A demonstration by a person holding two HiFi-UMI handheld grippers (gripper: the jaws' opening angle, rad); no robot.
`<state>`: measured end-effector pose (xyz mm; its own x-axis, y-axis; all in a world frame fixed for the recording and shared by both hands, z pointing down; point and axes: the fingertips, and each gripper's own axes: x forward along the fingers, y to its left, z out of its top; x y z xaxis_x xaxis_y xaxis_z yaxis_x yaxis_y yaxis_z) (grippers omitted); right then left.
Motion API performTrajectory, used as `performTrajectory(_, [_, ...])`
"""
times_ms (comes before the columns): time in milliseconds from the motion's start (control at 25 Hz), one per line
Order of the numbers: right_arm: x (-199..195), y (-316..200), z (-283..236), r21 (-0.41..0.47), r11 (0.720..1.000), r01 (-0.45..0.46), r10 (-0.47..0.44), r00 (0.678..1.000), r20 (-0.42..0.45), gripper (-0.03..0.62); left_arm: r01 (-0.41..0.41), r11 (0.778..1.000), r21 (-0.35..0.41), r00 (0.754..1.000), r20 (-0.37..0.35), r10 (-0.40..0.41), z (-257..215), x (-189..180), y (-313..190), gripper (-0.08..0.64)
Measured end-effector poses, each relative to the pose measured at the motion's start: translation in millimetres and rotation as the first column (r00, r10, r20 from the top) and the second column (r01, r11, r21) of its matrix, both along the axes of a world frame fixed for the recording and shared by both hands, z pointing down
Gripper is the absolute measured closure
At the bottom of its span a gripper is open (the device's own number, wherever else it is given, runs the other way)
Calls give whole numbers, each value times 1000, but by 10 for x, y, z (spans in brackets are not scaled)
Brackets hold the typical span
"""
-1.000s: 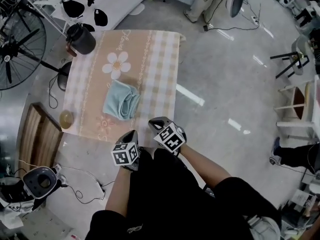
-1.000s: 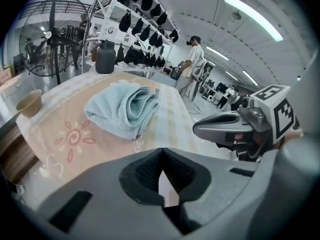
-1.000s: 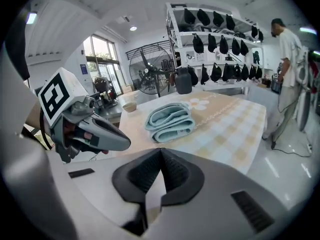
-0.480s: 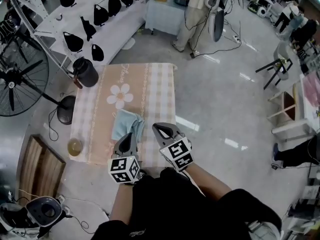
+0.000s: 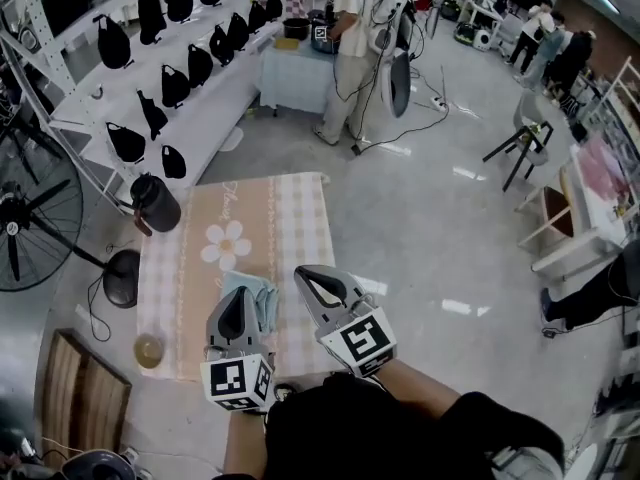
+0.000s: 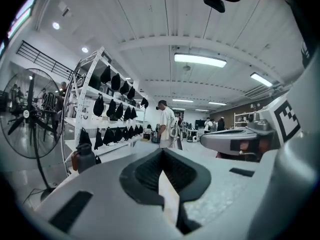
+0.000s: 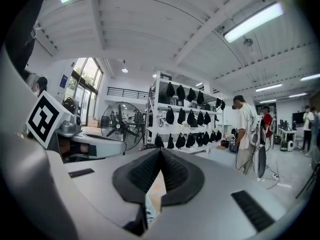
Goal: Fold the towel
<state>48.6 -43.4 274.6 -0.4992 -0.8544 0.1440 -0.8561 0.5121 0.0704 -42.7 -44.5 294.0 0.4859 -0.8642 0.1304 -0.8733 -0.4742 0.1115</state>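
A light blue towel (image 5: 252,298) lies on a peach-and-white checked cloth (image 5: 190,268) bearing a white flower.

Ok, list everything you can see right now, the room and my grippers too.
table: one, peach checked cloth with daisy, centre
towel: one, light blue, folded, on the table
jug: one, dark grey, table's far left corner
bowl: one, amber, table's near left edge
fan: one, black, floor, left
bags: many, black, far-left shelves
person: one, pale shirt, beyond table
left gripper: one, grey, shut, empty, above table's near edge
right gripper: one, grey, shut, empty, beside it
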Motion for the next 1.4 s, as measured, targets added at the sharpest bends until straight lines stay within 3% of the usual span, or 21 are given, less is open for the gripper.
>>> performTrajectory(600, [448,133,-104,49,988,-149,148,989,12,591,-94,992,81,995,-11,95,-244,311,28,555])
performTrajectory(1400, [443,163,-160,67,988,-139,140,990,-2,591,-96,993,74,995,-17,97,-264,326,42,555])
